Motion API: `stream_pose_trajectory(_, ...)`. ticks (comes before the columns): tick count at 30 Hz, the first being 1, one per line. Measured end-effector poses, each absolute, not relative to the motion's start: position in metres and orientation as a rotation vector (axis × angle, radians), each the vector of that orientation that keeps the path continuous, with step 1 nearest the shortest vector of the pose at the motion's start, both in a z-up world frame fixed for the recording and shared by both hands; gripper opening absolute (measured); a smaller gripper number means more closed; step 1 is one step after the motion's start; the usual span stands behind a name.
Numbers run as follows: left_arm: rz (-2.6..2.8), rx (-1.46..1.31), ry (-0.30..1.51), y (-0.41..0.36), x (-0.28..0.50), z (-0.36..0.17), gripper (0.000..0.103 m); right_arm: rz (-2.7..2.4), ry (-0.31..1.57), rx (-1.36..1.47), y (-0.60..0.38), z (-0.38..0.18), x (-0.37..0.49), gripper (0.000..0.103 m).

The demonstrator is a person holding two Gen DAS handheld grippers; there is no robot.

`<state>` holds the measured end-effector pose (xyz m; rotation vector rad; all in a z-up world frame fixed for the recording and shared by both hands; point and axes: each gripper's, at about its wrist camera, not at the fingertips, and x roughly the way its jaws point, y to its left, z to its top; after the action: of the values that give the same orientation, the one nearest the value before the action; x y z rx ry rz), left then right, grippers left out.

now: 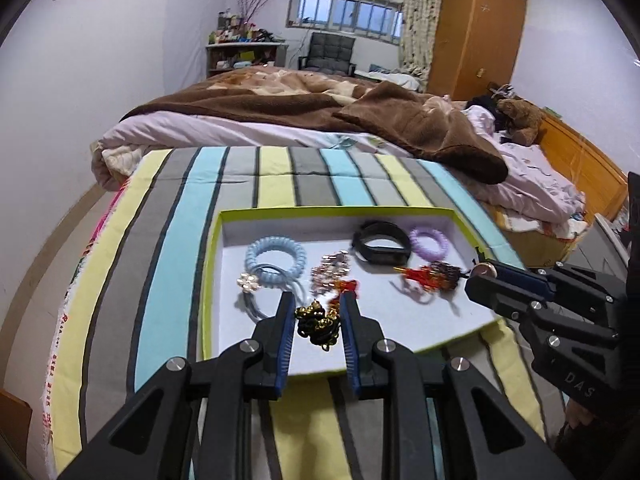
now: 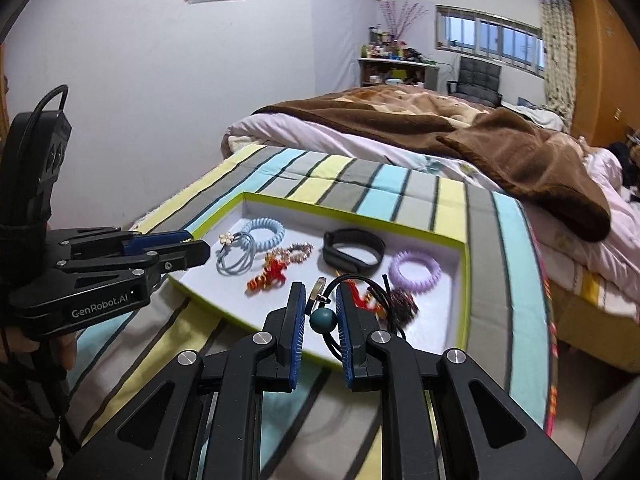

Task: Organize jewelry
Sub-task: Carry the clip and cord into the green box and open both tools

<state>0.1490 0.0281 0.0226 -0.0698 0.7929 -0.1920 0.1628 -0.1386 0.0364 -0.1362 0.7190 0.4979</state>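
A striped cloth (image 1: 280, 184) in grey, pale blue and yellow is covering the worktop, and a green-rimmed tray (image 1: 212, 264) with a white floor is lying on it; beyond the tray a bed (image 1: 256, 128) under a brown blanket (image 1: 400, 116) is filling the room, with an orange wardrobe (image 1: 476, 32) beyond the bed's right side, a grey chair (image 1: 330, 50) under the window (image 1: 346, 12) and a cluttered shelf (image 1: 244, 50) to the chair's left; a teddy bear (image 1: 520, 116) is sitting on the bed below the wardrobe.

Inside the tray a pale blue spiral hair tie (image 1: 272, 258) is lying at the far left, touching a grey elastic with a flower charm (image 1: 250, 282); a pink bead bracelet (image 1: 330, 272) is lying to the right of the blue tie; a black wristband (image 1: 382, 242) and a lilac spiral hair tie (image 1: 428, 242) are lying at the far right; a red and dark beaded piece (image 1: 432, 276) is lying in front of the wristband.

The left gripper (image 1: 316, 308) is hanging over the tray's near edge, narrowly parted, with a black cord with gold beads (image 1: 316, 322) pinched between its pads; the right gripper (image 2: 319, 294) is hanging over the tray's near right part, likewise narrowly parted, gripping a black cord with a teal bead (image 2: 322, 318).
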Motion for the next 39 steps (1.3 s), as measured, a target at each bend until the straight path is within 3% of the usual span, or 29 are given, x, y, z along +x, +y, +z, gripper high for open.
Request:
stream_pose_trajectory(17, -0.179, -0.089, 0.877, 0.038, 0.168, -0.013, 0.024, 0.579, 0.908, -0.185, -0.107, -0.016, 0.210, 0.016)
stream_pose_trajectory(39, -0.186, -0.102, 0.907, 0.040, 0.170, -0.019, 0.025, 0.572, 0.947, -0.181, -0.104, -0.021, 0.214, 0.018)
